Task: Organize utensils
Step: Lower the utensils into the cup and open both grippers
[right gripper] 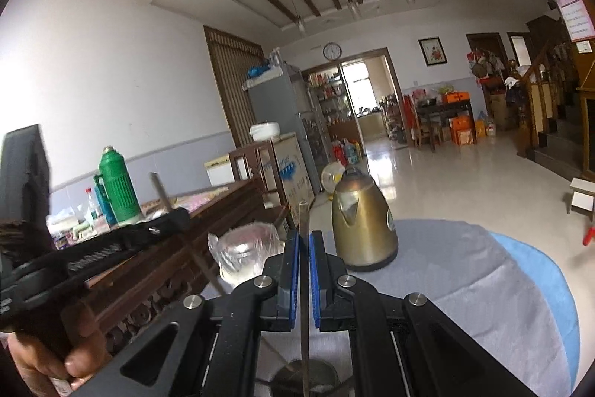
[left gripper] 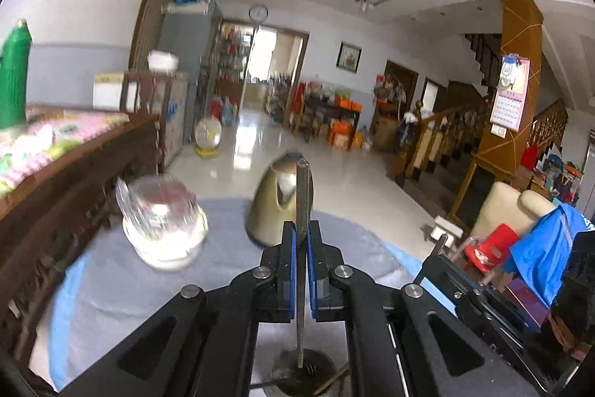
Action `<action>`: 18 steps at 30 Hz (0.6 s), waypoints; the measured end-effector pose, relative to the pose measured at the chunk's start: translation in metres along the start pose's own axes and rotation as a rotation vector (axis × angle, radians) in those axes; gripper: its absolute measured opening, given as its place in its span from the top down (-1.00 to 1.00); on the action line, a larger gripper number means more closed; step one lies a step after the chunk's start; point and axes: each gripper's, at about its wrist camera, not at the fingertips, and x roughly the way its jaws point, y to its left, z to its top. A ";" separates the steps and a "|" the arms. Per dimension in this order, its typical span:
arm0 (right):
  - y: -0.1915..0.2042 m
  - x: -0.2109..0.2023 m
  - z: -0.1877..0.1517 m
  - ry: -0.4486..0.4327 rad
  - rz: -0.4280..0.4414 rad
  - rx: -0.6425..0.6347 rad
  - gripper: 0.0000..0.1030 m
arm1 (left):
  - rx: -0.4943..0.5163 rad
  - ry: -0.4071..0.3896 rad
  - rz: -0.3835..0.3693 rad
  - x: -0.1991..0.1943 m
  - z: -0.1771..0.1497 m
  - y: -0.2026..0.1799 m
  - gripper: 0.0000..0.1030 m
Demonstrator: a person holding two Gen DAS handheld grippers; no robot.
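Note:
My left gripper (left gripper: 301,229) is shut on a thin metal utensil handle (left gripper: 302,196) that stands upright; its lower end reaches down to a dark round metal holder (left gripper: 303,373) below the jaws. My right gripper (right gripper: 305,237) is shut on a second thin metal utensil handle (right gripper: 305,222), also upright, with its lower end at the same metal holder (right gripper: 310,376). The left gripper shows at the left of the right wrist view (right gripper: 174,218), its utensil (right gripper: 158,188) sticking up. Both grippers are above a round table (right gripper: 483,285) with a grey-blue cloth.
A brass-coloured kettle (right gripper: 362,226) stands on the table behind the grippers. A white bowl with plastic-wrapped glasses (left gripper: 163,226) is to its left. A dark wooden sideboard (left gripper: 74,181) with a green thermos (right gripper: 117,188) runs along the left.

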 end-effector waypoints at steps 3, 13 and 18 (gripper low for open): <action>-0.001 -0.002 -0.005 0.033 -0.001 -0.015 0.88 | 0.025 0.069 0.008 0.012 -0.007 -0.001 0.89; -0.023 -0.019 -0.007 0.115 0.050 0.091 0.83 | 0.072 0.076 0.044 -0.010 -0.009 -0.001 0.85; -0.023 -0.027 -0.005 0.114 0.074 0.119 0.75 | 0.071 0.033 0.052 -0.034 -0.005 0.000 0.60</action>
